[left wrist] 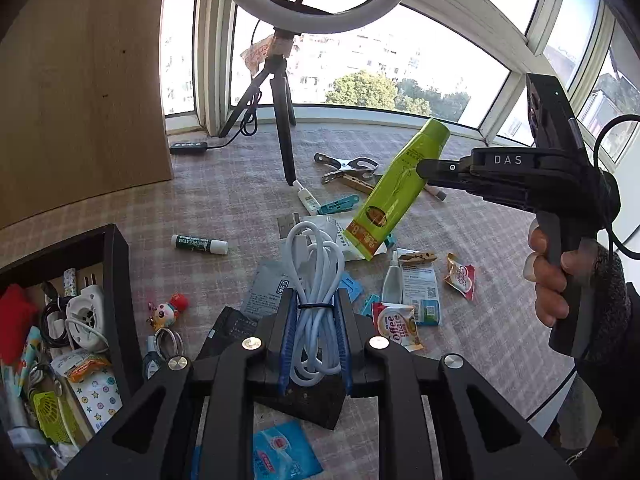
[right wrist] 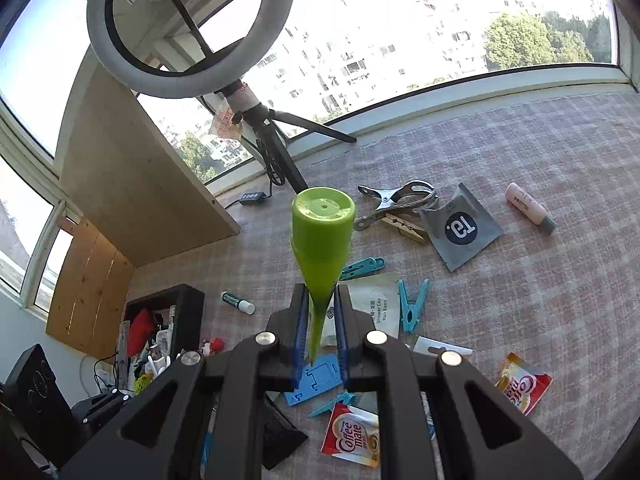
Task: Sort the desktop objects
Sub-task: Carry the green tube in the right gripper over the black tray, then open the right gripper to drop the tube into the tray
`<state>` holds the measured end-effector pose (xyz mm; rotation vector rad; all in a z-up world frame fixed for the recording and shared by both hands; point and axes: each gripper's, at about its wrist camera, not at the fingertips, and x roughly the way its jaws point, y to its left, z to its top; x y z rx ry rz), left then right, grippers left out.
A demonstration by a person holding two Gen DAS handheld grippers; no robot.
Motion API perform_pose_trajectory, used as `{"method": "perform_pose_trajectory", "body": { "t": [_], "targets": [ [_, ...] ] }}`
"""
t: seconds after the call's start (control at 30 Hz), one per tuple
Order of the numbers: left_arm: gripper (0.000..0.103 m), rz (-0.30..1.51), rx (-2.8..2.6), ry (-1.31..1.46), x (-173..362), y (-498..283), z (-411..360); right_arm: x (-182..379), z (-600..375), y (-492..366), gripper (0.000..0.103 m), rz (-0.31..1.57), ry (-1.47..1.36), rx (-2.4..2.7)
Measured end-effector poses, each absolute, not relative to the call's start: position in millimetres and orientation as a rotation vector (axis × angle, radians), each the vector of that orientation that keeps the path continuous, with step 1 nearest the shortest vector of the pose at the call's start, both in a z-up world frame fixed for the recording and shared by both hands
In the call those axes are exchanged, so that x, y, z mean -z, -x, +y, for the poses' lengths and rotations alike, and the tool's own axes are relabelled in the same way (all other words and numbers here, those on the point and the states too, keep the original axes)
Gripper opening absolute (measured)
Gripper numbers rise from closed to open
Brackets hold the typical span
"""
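Claws both carry loads above the cluttered table [left wrist: 500, 320]: left claw [left wrist: 316, 328] clamped on a tied white cable bundle [left wrist: 316, 272], right claw [right wrist: 322, 320] pinching the green tube [right wrist: 320, 240] by its flat tail, probably bound for the black box [left wrist: 116, 280].

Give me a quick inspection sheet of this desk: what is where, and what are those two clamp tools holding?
Surface: pink checked cloth, cluttered.
Job's things: black box at left, already full of oddments.
Clutter: metal clip, lip balm, coffee sachets, blue pegs.
Grippers: left gripper jaws shut on white cable bundle; right gripper jaws shut on green tube, held in the air.
Cables: black lead with switch by the tripod.
Surroundings: ring light, windows, wooden panel.
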<state>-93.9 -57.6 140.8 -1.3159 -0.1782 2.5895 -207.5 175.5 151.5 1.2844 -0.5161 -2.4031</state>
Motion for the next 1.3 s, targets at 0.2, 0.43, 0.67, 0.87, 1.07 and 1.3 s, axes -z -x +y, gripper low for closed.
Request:
{"method": "perform_pose_trajectory", "body": {
  "t": [0.2, 0.43, 0.67, 0.87, 1.07, 1.3],
  "targets": [
    [0.018, -0.242, -2.726, 1.238, -168, 47, -99, -196, 135, 180, 0.013, -0.428, -1.168, 2.319],
    [0.018, -0.324, -2.939, 1.270, -175, -7, -182, -210, 60, 145, 0.013, -0.350, -1.154, 2.128],
    [0.018, -0.401, -3.067, 1.364, -166, -45, -251, -204, -15, 118, 0.013, -0.253, -1.168, 1.970],
    [0.018, -0.430, -3.095, 1.379, -160, -54, -269, -195, -68, 101, 0.013, -0.164, -1.185, 1.879],
    [0.018, -0.422, -3.096, 1.379, -159, -51, -271, -186, -121, 83, 0.013, -0.078, -1.199, 1.786],
    [0.032, -0.440, -3.150, 1.399, -157, -47, -277, -189, -137, 73, 0.051, 0.067, -1.151, 1.852]
  ]
}}
